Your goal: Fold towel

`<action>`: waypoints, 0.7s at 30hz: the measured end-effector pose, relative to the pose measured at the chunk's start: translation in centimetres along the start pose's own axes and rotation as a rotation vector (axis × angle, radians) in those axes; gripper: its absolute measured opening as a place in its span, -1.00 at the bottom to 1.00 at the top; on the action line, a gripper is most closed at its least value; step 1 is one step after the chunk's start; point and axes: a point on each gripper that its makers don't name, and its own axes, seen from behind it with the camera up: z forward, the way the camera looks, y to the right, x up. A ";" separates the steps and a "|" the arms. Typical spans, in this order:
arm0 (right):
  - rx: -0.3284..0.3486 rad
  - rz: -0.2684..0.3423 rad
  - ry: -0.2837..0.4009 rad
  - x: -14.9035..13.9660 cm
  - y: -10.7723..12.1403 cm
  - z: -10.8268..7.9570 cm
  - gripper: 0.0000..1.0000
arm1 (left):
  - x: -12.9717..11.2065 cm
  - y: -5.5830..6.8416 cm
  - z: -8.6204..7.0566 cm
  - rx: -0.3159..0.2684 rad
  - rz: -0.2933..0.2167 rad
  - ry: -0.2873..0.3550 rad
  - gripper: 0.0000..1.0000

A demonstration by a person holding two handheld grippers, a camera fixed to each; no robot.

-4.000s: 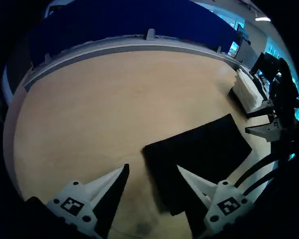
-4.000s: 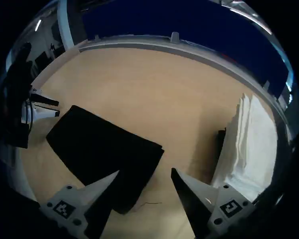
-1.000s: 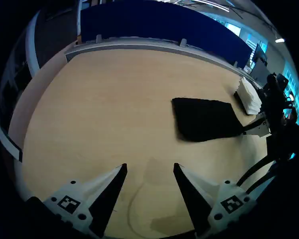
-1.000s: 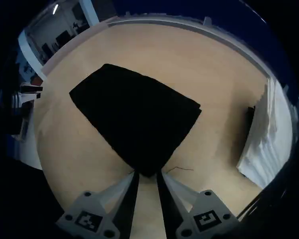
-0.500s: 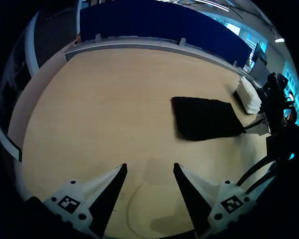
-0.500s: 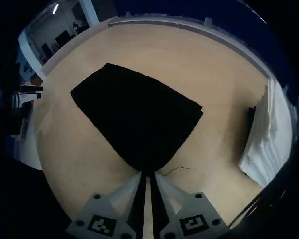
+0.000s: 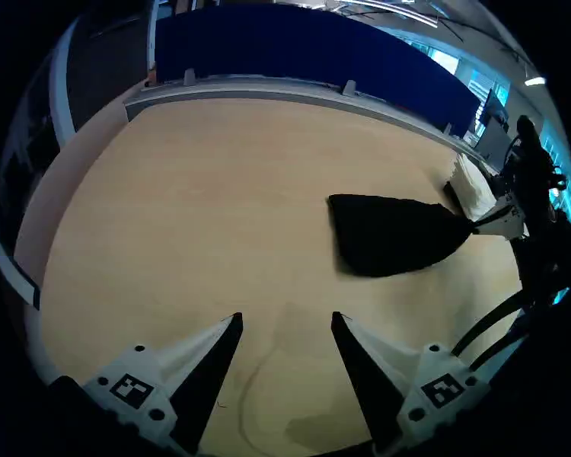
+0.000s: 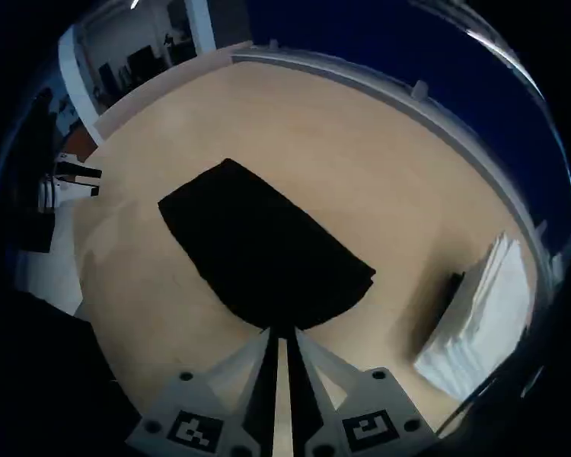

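Right gripper view: right gripper (image 8: pixel 282 333) jaws clamp a corner of the black towel (image 8: pixel 263 244), likely limp, best held by corners; left gripper (image 7: pixel 285 320) jaws gape

The black towel (image 7: pixel 392 232) lies spread on the pale wooden table (image 7: pixel 209 190); plain and dark, its layers too dark to tell; its far edge rests flat; its near corner tapers to a point, pinched between the closed fingers of the right gripper (image 8: pixel 282 333).
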 end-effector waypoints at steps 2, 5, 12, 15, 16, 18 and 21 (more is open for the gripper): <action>-0.001 -0.034 0.002 1.3 -0.2 -0.4 -0.85 | 0.0 -0.1 0.0 -0.002 -0.003 0.006 0.71; -0.003 -0.078 0.003 3.1 -0.3 -0.6 -0.85 | 0.0 -0.2 -0.1 -0.007 -0.006 0.010 0.72; 0.001 -0.139 -0.010 5.5 -0.5 -0.1 -0.85 | -0.2 -0.2 -0.3 -0.020 -0.010 0.015 0.72; 0.006 -0.157 -0.018 6.1 -0.8 0.1 -0.85 | -0.2 -0.3 -0.4 -0.025 -0.010 0.020 0.72; 0.007 -0.167 -0.020 6.4 -0.9 0.1 -0.85 | -0.2 -0.3 -0.4 -0.025 -0.010 0.022 0.72; 0.010 -0.187 -0.024 7.0 -1.1 0.2 -0.85 | -0.3 -0.5 -0.5 -0.026 -0.010 0.025 0.72; 0.022 -0.231 -0.028 8.4 -1.9 0.5 -0.85 | -0.3 -0.8 -0.8 -0.025 -0.013 0.030 0.72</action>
